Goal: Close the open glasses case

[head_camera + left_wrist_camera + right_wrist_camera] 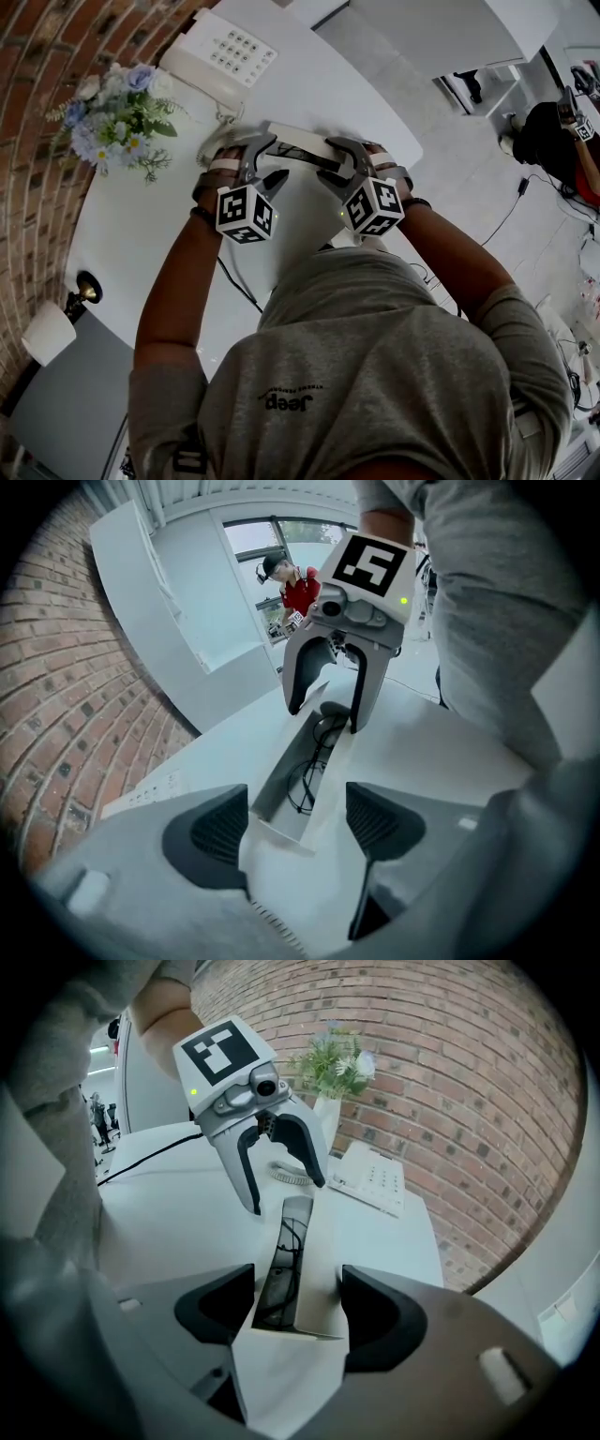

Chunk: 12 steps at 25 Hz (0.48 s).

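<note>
The white tabletop carries the glasses case towards its far side. The case lies crosswise in front of the person, with a telephone beyond it and a bunch of flowers to the far left. It is still open, its two long walls spread in a trough.

The left hand-held gripper straddles the case's left end and the right hand-held gripper its right end. Both point steeply down and face each other along the case. Each has its jaws set wide, one on either side of the case, and the pads look to lie against the outer walls. So each seems to pinch the case lightly rather than hang loose.

The step in hand is probably the squeeze that folds the two walls together. It should go best if both ends close at an even pace, so the case does not twist or skid on the smooth top. Keeping the pads low on the walls and square to them would help, as would pressing slightly downward.

The glasses lie inside, dark frame along the trough. Their arms should be watched so that nothing stands above the rim and gets nipped as the walls meet.
</note>
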Motion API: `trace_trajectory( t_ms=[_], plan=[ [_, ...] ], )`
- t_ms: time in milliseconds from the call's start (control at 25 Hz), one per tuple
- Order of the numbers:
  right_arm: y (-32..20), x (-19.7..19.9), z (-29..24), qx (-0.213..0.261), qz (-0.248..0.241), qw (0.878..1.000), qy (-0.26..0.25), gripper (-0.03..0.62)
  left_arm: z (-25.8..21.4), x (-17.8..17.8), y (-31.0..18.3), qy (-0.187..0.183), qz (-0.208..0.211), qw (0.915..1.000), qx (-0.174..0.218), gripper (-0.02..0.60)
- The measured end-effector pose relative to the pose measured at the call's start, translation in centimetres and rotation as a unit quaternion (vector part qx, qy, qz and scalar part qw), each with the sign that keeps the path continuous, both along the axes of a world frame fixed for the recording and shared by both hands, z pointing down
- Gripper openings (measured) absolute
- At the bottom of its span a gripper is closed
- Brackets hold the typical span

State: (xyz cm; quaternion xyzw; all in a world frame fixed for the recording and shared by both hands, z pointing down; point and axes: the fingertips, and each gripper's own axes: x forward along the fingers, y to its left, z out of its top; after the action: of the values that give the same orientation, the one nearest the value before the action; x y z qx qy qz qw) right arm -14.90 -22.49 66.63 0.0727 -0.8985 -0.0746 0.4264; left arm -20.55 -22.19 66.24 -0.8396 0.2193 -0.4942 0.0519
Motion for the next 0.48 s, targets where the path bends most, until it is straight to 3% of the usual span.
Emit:
trace_trajectory(
  t_ms=[80,160,280,320,480],
  plan=[
    [0.2,0.0,-0.2,0.014,-0.002,1.0,0.0,0.278,0.3,0.0,0.6,-0.002,0.003,1.0,-0.009,0.325],
    [0.6,0.1,-0.3,0.025,-0.007,1.0,-0.001,0.193,0.9,0.1,1.4,-0.002,0.004,0.9997,-0.023,0.312],
    [2.0,-0.1,-0.2,-0.009,-0.025,1.0,-0.002,0.23,1.8,-0.1,2.5,0.001,-0.004,0.9984,-0.056,0.283],
    [2.4,-0.1,-0.2,-0.022,-0.03,0.999,-0.001,0.2,2.2,-0.2,2.9,0.001,-0.006,0.9978,-0.066,0.284],
    [2.8,-0.2,-0.2,-0.036,-0.031,0.999,-0.004,0.226,2.4,-0.2,3.0,0.006,-0.015,0.9971,-0.074,0.291]
  ],
)
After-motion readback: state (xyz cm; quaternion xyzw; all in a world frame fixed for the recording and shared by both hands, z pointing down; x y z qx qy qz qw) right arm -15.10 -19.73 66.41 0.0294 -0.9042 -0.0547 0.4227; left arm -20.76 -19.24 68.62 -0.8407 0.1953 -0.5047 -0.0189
